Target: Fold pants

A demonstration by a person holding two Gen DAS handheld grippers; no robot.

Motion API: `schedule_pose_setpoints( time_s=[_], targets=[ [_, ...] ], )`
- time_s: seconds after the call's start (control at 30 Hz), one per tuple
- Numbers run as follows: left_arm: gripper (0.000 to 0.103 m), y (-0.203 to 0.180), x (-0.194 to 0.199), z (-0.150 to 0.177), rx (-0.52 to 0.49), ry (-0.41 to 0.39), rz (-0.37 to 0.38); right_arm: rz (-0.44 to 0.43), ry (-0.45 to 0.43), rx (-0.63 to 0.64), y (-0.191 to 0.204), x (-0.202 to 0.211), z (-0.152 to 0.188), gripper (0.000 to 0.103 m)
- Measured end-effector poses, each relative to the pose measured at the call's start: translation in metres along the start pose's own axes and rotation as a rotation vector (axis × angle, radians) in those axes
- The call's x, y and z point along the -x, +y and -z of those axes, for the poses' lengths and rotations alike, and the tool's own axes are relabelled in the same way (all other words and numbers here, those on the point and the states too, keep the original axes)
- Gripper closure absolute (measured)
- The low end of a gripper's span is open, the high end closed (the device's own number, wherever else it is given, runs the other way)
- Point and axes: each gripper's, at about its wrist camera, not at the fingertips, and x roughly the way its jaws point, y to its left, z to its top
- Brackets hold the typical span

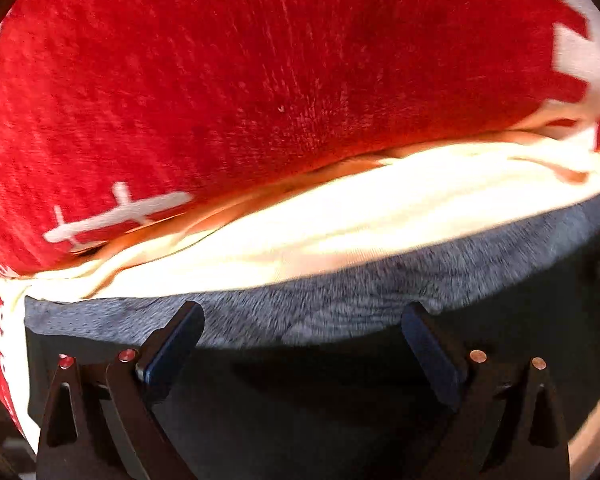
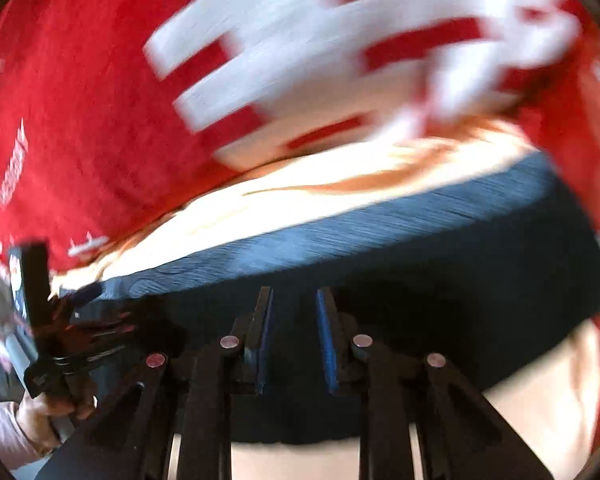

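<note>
A red blanket with white snowflake and stripe patterns fills the upper part of both wrist views. Beneath its edge lies a cream sheet, brightly lit, running as a band across each picture. The room beyond cannot be made out; both views are blurred, the right one more so.

The pants are dark, blue-grey where the light catches them and nearly black in shadow. They lie on the cream sheet, their far edge running just below the lit band.

The left gripper points down over the pants with its jaws standing wide apart; nothing is between the fingers, and their tips sit over the lit edge of the cloth. Whether they touch it cannot be told.

The right gripper is also above the pants, near their shadowed near part. Its jaws stand narrow, a slim gap between the blue pads, with no cloth seen pinched in that gap.

In the right wrist view the left gripper shows at the far left edge, held by a hand in a pale sleeve.
</note>
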Motion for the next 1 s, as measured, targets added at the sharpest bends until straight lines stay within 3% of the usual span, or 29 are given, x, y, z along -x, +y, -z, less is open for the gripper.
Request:
schedule_pose_setpoints(
  time_s=[0.1, 0.17, 0.3, 0.33, 0.4, 0.5, 0.73, 1.0],
  targets=[
    [0.003, 0.001, -0.004, -0.005, 0.024, -0.022, -0.005, 0.027, 0.065, 0.045, 0.016, -0.041, -0.009, 0.08],
    [0.003, 0.008, -0.008, -0.01, 0.036, -0.013, -0.013, 0.056, 0.043, 0.032, 0.011, -0.05, -0.01, 0.082],
    [0.003, 0.017, -0.006, -0.014, 0.04, 0.013, -0.02, 0.129, -0.001, -0.03, -0.005, -0.047, -0.025, 0.083],
    [0.003, 0.018, -0.004, -0.013, 0.034, 0.016, -0.024, 0.139, -0.003, -0.056, -0.01, -0.042, -0.028, 0.08],
    [0.003, 0.018, 0.003, -0.008, 0.02, 0.023, -0.026, 0.12, -0.004, -0.104, -0.018, -0.031, -0.027, 0.08],
    [0.003, 0.014, 0.014, 0.0, 0.011, 0.042, -0.004, 0.06, 0.019, -0.166, -0.028, -0.011, -0.011, 0.076],
    [0.003, -0.011, 0.046, 0.034, -0.055, 0.101, 0.03, 0.027, 0.087, -0.267, -0.047, 0.03, 0.053, 0.065],
    [0.003, -0.055, 0.074, 0.065, -0.103, 0.129, 0.069, 0.008, 0.145, -0.363, -0.078, 0.058, 0.118, 0.063]
  ],
)
